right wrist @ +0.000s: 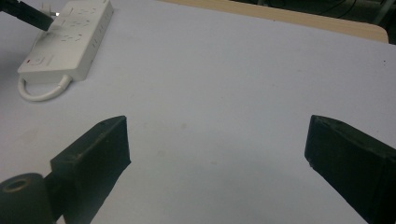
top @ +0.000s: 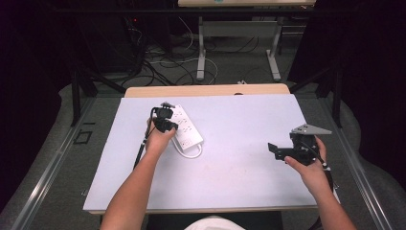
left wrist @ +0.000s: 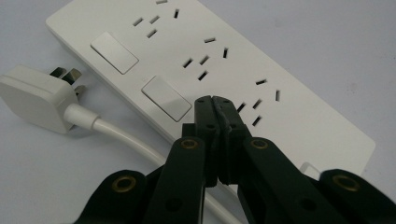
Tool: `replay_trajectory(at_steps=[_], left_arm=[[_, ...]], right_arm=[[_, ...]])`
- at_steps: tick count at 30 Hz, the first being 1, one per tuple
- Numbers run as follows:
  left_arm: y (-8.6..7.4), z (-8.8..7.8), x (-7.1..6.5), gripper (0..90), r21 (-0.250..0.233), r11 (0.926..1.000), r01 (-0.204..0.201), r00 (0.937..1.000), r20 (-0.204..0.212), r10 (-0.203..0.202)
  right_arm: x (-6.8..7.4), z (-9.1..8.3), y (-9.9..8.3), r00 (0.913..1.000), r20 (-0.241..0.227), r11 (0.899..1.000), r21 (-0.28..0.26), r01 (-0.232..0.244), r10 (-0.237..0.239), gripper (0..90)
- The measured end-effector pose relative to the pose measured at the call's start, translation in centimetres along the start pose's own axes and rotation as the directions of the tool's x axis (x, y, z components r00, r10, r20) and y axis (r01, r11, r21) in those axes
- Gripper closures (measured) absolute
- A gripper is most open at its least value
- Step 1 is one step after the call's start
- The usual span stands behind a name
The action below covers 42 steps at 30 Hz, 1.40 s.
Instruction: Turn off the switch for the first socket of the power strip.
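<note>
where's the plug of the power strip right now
In the left gripper view the white plug lies on the table left of the power strip, prongs toward it, beside the shut left gripper.

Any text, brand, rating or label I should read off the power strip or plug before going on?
None readable. The power strip shows blank white switches and bare socket slots; the plug is unmarked. A small red mark at the strip's cord end is too small to read.

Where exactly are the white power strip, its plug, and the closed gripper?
power strip [left wrist: 243, 70], left gripper view, on its socketed top face.
plug [left wrist: 32, 98], left gripper view, on its white body.
left gripper [left wrist: 215, 103], left gripper view, at its shut tips over the strip.
</note>
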State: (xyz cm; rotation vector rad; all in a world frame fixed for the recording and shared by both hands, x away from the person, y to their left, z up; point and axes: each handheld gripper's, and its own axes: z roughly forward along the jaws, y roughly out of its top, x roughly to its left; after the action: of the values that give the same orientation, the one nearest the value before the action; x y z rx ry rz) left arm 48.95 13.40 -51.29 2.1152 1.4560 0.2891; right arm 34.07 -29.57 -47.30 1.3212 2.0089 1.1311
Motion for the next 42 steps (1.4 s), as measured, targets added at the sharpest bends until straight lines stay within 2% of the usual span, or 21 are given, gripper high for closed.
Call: replay_trajectory(at_steps=[18, 24, 34, 42], left_arm=[[-0.09, 0.41, -0.11, 89.9, 0.006, 1.0, -0.005, 0.9999, -0.011, 0.005], [-0.06, 0.48, -0.14, 90.0, 0.01, 0.9999, -0.013, 0.9999, 0.006, 0.012], [-0.08, 0.48, -0.21, 90.0, 0.007, 0.9999, -0.016, 0.9998, -0.008, 0.016], [-0.1, 0.57, -0.06, 90.0, 0.009, 0.9998, -0.02, 0.9998, -0.001, 0.02]], right_arm=[[0.09, -0.04, 0.02, 1.0, 0.001, 1.0, 0.002, 0.002, -0.002, 6.2], [0.09, -0.06, 0.03, 1.0, 0.004, 1.0, 0.004, 0.006, -0.006, 6.2], [0.11, 0.0, 0.01, 1.0, 0.005, 1.0, 0.0, 0.007, -0.007, 6.2], [0.16, -0.02, 0.04, 1.0, 0.003, 1.0, -0.001, 0.008, -0.008, 6.2]])
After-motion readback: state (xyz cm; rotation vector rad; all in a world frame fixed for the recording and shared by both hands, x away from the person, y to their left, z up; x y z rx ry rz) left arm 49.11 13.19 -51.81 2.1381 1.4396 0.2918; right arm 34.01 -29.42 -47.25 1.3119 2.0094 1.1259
